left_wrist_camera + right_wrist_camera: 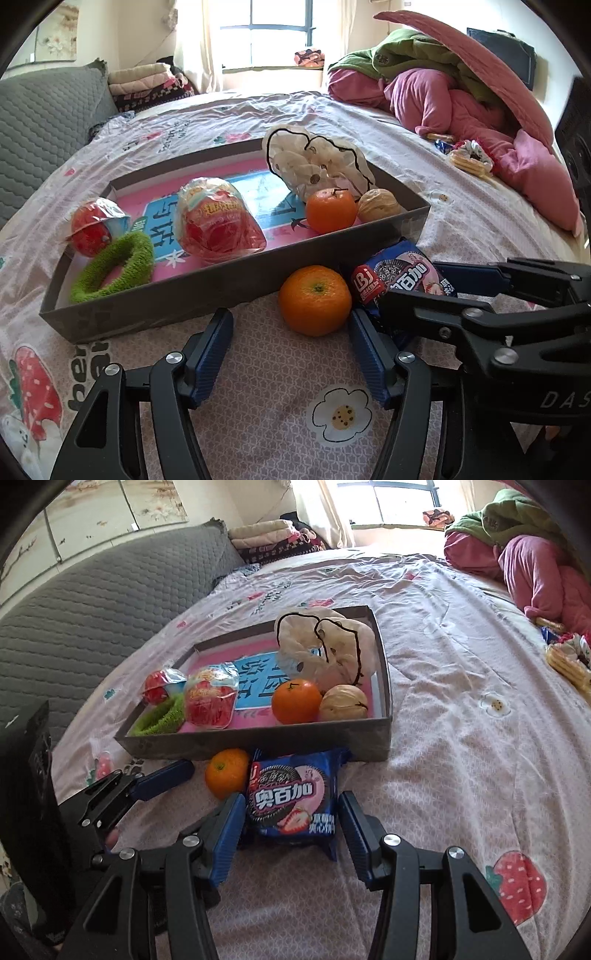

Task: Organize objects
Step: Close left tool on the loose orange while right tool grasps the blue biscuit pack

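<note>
A shallow grey box [236, 291] lies on the bed. It holds an orange [330, 216], a walnut [378, 205], a white frilly cloth [317, 166], a red snack bag [218, 221], a red jelly cup [92, 229] and a green scrunchie [114, 273]. In front of the box a second orange [314, 300] rests on the sheet, just past the tips of my open left gripper [290, 321]. A blue cookie pack [291, 801] lies beside that orange [227, 773], between the fingers of my right gripper [291, 799]. That gripper stands open, with its left pad at the pack's edge.
Pink and green bedding [461, 99] is piled at the far right, with loose snacks [471, 158] beside it. A grey quilted cushion [48, 122] borders the bed on the left. Folded blankets [147, 81] sit near the window.
</note>
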